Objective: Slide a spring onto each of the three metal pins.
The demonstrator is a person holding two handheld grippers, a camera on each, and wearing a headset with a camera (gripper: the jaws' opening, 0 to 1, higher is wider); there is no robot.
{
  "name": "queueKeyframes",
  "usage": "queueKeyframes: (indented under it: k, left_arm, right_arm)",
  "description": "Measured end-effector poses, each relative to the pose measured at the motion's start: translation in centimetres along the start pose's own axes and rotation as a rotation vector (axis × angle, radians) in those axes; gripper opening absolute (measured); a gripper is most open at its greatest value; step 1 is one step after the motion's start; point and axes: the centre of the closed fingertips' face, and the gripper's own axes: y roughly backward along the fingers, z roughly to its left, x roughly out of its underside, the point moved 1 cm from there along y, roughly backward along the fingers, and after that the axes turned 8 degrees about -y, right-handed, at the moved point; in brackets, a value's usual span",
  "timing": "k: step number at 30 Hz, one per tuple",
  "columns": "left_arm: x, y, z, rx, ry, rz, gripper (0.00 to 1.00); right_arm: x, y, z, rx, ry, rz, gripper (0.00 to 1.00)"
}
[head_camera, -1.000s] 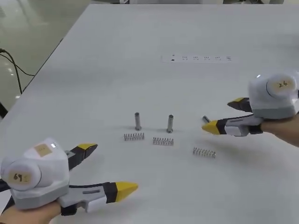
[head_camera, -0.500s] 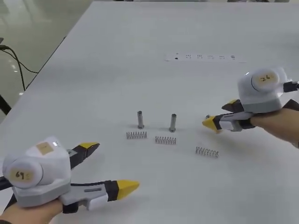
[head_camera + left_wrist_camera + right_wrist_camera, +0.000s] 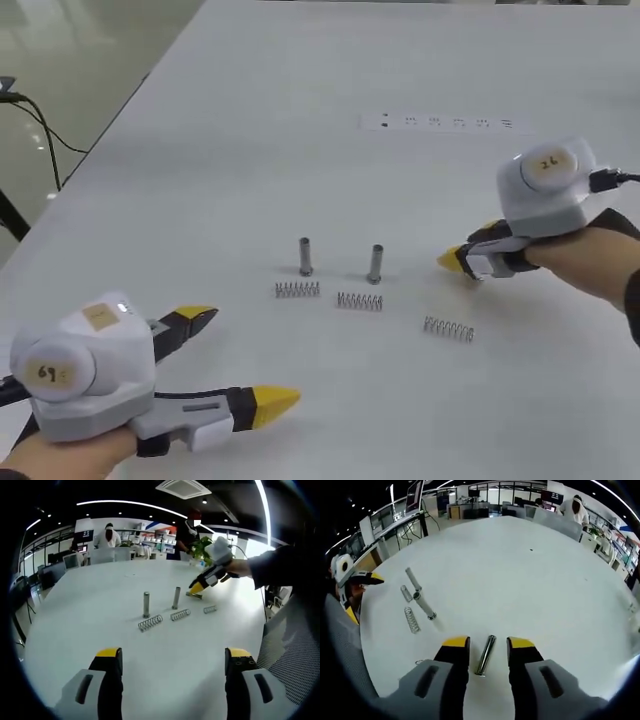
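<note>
right gripper (image 3: 487,642) open, jaws straddling lying pin (image 3: 485,654) flat on table (image 3: 300,130), gap on both sides. left gripper (image 3: 172,655) spread wide, holding nothing. left pin (image 3: 306,256) and middle pin (image 3: 375,264) upright, bare. left spring (image 3: 297,290), middle spring (image 3: 360,301), right spring (image 3: 449,329) lie loose on table near the pins.

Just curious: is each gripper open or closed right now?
Left gripper: open, holding nothing.
Right gripper: open, jaws either side of a lying metal pin.

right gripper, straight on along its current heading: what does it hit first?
Right gripper probably meets the lying metal pin, which lies in line between its open fingers; its height above the table is unclear. Past the pin, bare table.
</note>
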Motion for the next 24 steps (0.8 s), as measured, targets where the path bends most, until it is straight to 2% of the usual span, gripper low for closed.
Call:
queueKeyframes:
  k: [8, 13, 24]
  left_arm:
    - [0.1, 0.1, -0.1, 0.0, 0.004, 0.002, 0.83]
    - [0.3, 0.1, -0.1, -0.001, 0.01, 0.004, 0.82]
    - [0.4, 0.0, 0.0, -0.002, 0.016, 0.006, 0.82]
  right_arm:
    - [0.5, -0.4, -0.3, 0.021, -0.021, 0.045, 0.24]
    - [0.5, -0.6, -0.3, 0.027, -0.01, 0.055, 0.21]
    - [0.8, -1.2, -0.6, 0.032, -0.032, 0.088, 0.17]
